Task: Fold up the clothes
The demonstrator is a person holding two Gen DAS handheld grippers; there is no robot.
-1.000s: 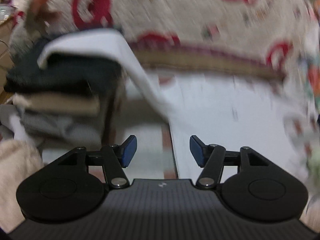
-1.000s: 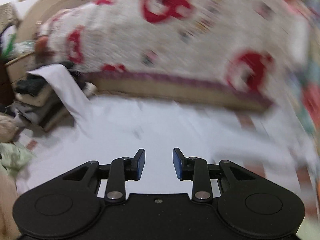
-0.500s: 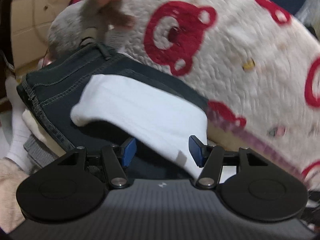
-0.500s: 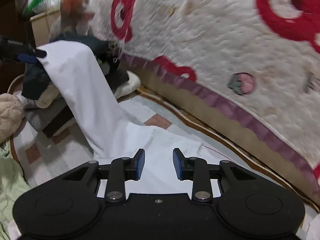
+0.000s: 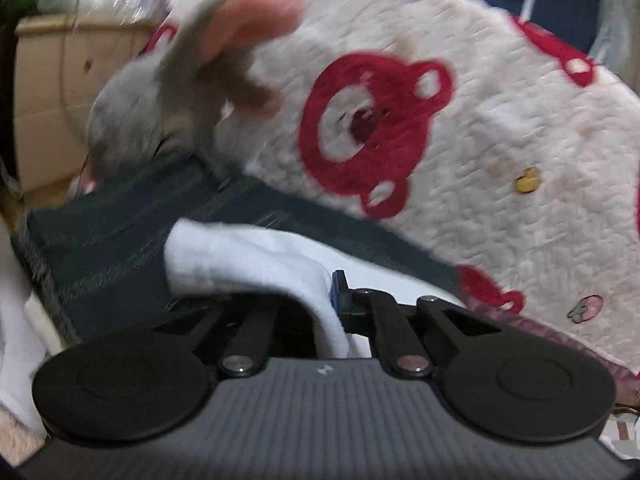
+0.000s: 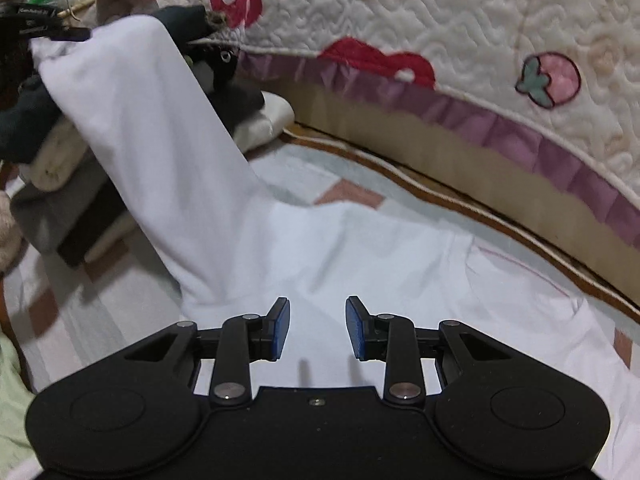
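While the left claw [image 5: 326, 296] pinches the white shirt's [image 6: 320, 264] edge, the right claw [image 6: 317, 328] hovers spread above it.

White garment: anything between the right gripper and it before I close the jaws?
Nothing visible. The right gripper hangs open directly over the flat part of the white garment, with only bare cloth between the jaws. The left gripper pinches its far end.
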